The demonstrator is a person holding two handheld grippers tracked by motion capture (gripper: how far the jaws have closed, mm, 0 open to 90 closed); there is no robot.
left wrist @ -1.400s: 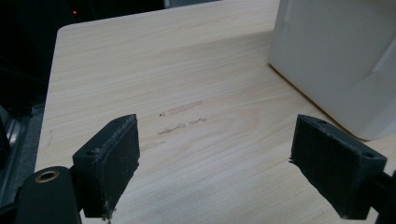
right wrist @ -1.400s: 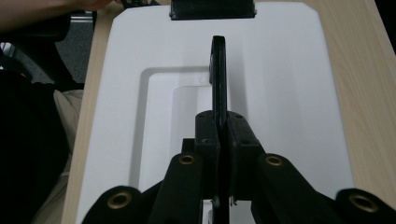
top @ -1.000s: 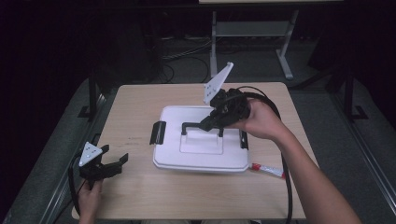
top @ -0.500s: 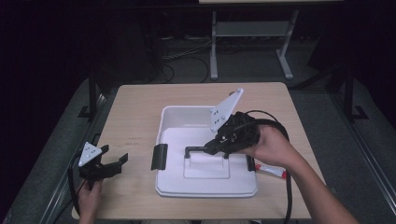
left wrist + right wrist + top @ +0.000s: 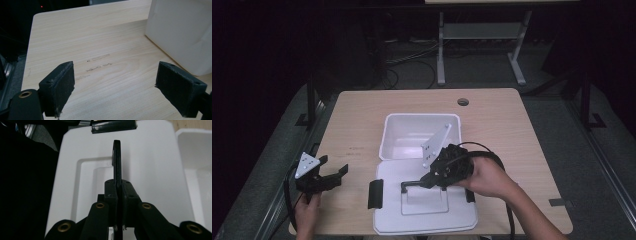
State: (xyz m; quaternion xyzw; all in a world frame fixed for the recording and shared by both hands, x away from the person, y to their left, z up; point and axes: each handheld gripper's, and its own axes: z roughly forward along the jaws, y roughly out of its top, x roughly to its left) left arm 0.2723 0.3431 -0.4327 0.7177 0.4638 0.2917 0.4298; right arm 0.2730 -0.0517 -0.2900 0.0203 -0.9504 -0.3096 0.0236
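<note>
Light wood tabletop was the base of the whole scene, and going from the left: the left gripper sat near the left front corner of the table, held in the person's left hand, with its jaws spread wide and nothing between them. In the left gripper view you could see the two black pads standing well apart over bare wood with a few faint scuff marks, and the white side of the box off to the right, not touching. Moving to the middle, the white plastic lid lay toward the front edge of the table, with a black latch on its left end. Just behind it, touching or nearly so, sat the open white tub, empty as far as I could tell. The lid's black handle was standing up, and the right gripper was clamped tight on it, jaws pinched narrow around the thin bar. The right gripper view showed that really clearly: handle edge-on between the two closed pads, white lid underneath. The person's right hand came in from the lower right.
</note>
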